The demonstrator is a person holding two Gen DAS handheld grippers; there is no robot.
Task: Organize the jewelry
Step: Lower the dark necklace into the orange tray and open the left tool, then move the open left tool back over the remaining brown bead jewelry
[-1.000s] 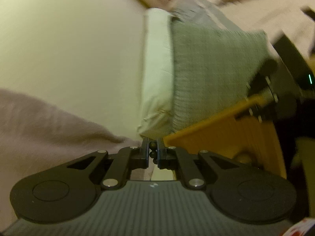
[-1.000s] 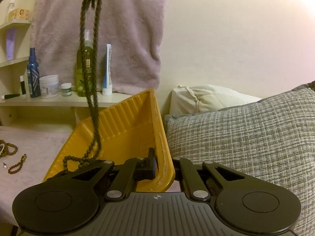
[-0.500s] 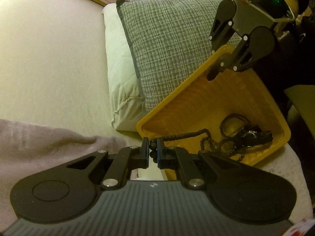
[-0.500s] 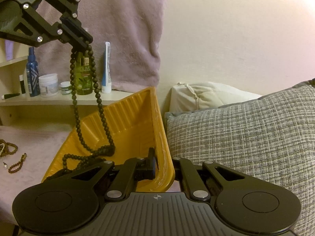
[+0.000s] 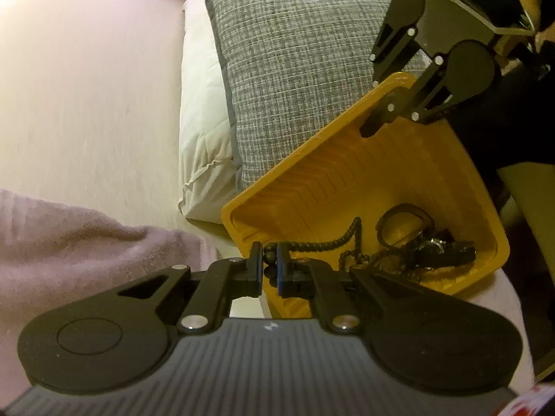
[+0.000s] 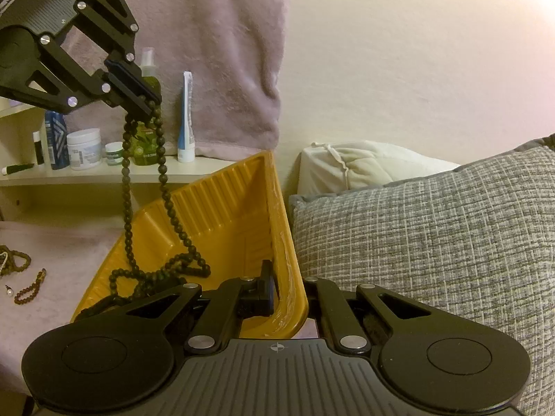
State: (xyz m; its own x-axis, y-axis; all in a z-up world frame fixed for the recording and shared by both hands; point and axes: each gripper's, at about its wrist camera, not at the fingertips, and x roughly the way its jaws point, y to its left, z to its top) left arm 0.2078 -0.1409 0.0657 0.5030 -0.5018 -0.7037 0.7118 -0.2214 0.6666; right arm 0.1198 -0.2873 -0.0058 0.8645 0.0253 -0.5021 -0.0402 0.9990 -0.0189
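A yellow ribbed tray (image 6: 236,208) is tilted up, with my right gripper (image 6: 288,287) shut on its corner rim. A long dark bead necklace (image 6: 163,173) hangs from my left gripper (image 6: 147,102), and its lower loops rest inside the tray. In the left wrist view the beads (image 5: 326,244) sit between the pads of the left gripper (image 5: 269,253), whose jaws are opening slightly. The tray (image 5: 347,159) also holds a dark bangle (image 5: 404,222) and other dark pieces (image 5: 437,249). The right gripper (image 5: 373,107) clamps the tray's upper edge.
Loose bead bracelets (image 6: 31,286) lie on the pink cloth left of the tray. A shelf (image 6: 104,176) behind carries several bottles and jars. A grey cushion (image 6: 433,242) and a white pillow (image 6: 364,163) press against the tray's right side. A pink towel (image 6: 225,52) hangs on the wall.
My left gripper has come down toward the tray, and more of the necklace now lies coiled inside it. The right gripper and the tray have stayed put.
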